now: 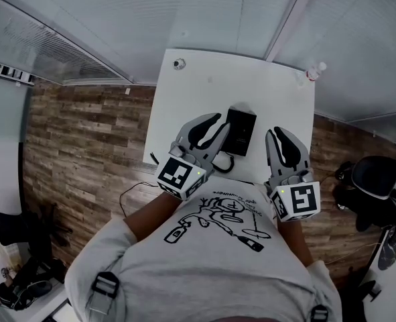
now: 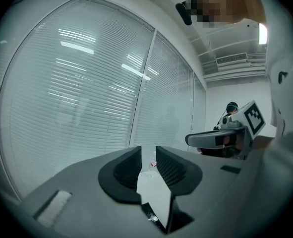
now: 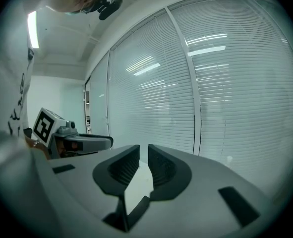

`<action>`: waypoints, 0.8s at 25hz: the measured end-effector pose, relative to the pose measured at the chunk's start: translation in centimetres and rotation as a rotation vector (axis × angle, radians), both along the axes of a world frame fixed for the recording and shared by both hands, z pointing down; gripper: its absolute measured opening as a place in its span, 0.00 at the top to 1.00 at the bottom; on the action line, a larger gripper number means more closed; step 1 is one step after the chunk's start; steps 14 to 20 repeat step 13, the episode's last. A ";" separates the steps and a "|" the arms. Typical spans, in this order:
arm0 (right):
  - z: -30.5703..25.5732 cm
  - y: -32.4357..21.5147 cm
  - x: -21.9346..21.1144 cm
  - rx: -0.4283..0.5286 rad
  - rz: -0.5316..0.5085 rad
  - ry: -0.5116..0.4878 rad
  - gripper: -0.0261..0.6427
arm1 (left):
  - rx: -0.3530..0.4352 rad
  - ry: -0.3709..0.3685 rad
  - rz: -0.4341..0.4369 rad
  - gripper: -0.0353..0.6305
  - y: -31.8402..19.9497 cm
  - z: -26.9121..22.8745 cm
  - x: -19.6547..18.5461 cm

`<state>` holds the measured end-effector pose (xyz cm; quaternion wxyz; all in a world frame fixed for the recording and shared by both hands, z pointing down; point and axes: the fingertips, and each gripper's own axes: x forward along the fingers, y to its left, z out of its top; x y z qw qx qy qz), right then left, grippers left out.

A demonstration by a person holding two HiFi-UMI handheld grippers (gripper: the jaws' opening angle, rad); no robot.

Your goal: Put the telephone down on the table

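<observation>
The black telephone (image 1: 240,131) lies flat on the white table (image 1: 278,96), its cord (image 1: 222,164) curling toward the near edge. My left gripper (image 1: 213,121) hovers just left of the phone, shut with nothing between its jaws. To the phone's right, my right gripper (image 1: 279,134) is also shut and empty. In the left gripper view the left gripper (image 2: 147,165) points level along the tabletop (image 2: 156,197), and the right gripper (image 2: 225,139) shows alongside it. In the right gripper view the right gripper (image 3: 144,165) holds nothing, and the left gripper (image 3: 72,143) shows at the left.
A small clear bottle (image 1: 316,70) stands at the table's far right corner and a small round object (image 1: 179,64) at its far left corner. Window blinds run behind the table. A black chair (image 1: 378,178) stands on the wooden floor at the right, bags (image 1: 23,274) at the lower left.
</observation>
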<state>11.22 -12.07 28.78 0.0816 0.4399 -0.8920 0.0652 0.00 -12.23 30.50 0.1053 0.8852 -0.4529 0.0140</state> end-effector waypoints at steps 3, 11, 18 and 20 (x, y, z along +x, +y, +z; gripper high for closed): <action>-0.1 -0.2 0.1 0.002 0.006 0.004 0.89 | 0.001 0.003 -0.010 0.82 -0.2 -0.2 -0.4; 0.0 -0.6 0.1 0.001 0.013 0.012 0.89 | 0.000 0.015 -0.025 0.82 -0.9 -0.3 -1.1; 0.0 -0.6 0.0 -0.001 0.014 0.012 0.89 | 0.000 0.017 -0.027 0.82 -0.9 -0.4 -1.3; 0.0 -0.6 0.0 -0.001 0.014 0.012 0.89 | 0.000 0.017 -0.027 0.82 -0.9 -0.4 -1.3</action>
